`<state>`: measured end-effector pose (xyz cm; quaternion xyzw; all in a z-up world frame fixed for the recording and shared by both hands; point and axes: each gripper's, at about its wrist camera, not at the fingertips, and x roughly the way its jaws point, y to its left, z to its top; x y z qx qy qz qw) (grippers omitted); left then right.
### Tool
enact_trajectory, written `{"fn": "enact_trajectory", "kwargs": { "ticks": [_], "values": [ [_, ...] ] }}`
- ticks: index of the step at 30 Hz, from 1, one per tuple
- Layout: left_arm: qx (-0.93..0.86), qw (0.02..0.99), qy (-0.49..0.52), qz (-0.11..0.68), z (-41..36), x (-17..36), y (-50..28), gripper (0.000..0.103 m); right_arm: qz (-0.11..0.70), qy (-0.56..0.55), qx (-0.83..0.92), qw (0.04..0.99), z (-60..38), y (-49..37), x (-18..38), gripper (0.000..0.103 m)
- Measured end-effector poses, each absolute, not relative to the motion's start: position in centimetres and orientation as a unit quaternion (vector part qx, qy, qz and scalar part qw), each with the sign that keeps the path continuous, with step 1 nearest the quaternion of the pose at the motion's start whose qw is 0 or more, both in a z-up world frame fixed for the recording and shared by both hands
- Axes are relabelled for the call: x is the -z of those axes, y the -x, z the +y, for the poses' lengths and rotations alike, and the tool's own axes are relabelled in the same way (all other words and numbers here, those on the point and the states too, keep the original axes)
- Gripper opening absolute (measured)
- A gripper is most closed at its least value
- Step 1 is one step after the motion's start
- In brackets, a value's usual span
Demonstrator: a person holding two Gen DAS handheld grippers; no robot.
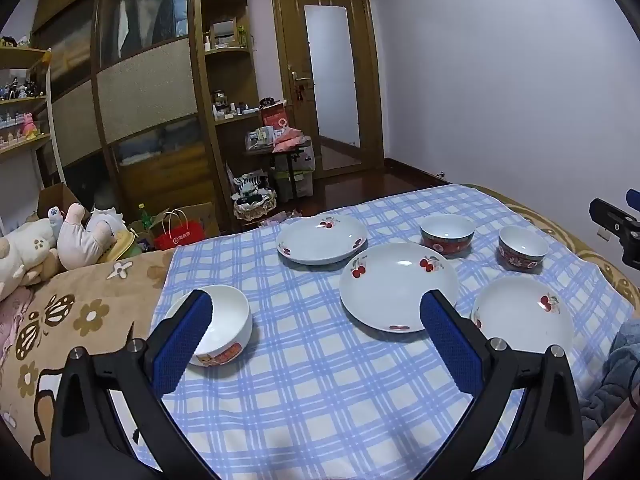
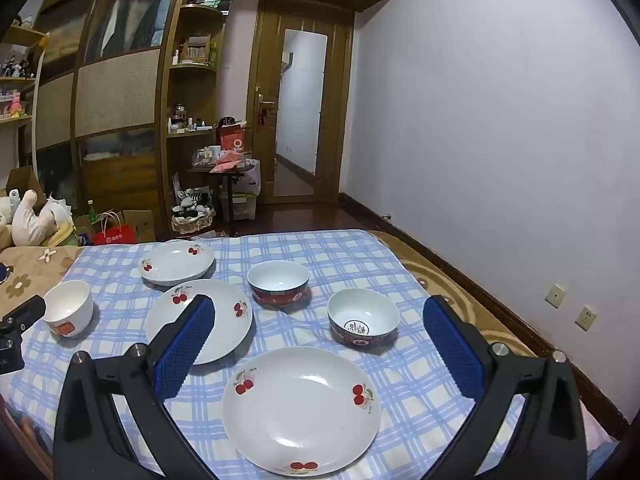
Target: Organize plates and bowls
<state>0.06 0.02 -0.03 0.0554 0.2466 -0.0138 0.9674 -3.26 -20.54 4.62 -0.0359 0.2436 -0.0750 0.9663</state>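
Both grippers hover with jaws spread wide, nothing between: left gripper (image 1: pixel 316 334), right gripper (image 2: pixel 318 338). On the checked cloth (image 2: pixel 412 376): three cherry plates (image 2: pixel 301 410) mid-frame, two red bowls (image 2: pixel 363 317) right of centre, white bowl (image 1: pixel 224 322) lower left.

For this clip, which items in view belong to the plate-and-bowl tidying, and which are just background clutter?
Job items: three cherry plates (far, middle, near); two red-patterned bowls (far, near); white bowl; all separate on the checked cloth.

Background: plush toys, red paper bag, basket on the floor.
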Motion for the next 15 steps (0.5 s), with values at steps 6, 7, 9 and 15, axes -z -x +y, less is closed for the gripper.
{"fn": "enact_trajectory", "kwargs": {
  "ticks": [6,7,9,15],
  "values": [
    [0.011,0.974,-0.051,0.219,0.4,-0.1,1.1,0.102,0.243,0.039,0.078,0.966,-20.4,3.0,-4.5,0.103],
    [0.011,0.974,-0.051,0.220,0.7,-0.1,1.0,0.102,0.233,0.041,0.076,0.969,-20.3,3.4,-4.6,0.103],
    [0.011,0.973,-0.054,0.225,0.7,0.3,0.7,0.102,0.234,0.040,0.076,0.968,-20.4,3.5,-4.8,0.103],
    [0.014,0.969,-0.058,0.239,-0.1,-0.1,0.1,0.102,0.232,0.040,0.078,0.969,-20.5,3.8,-5.0,0.103]
  ]
}}
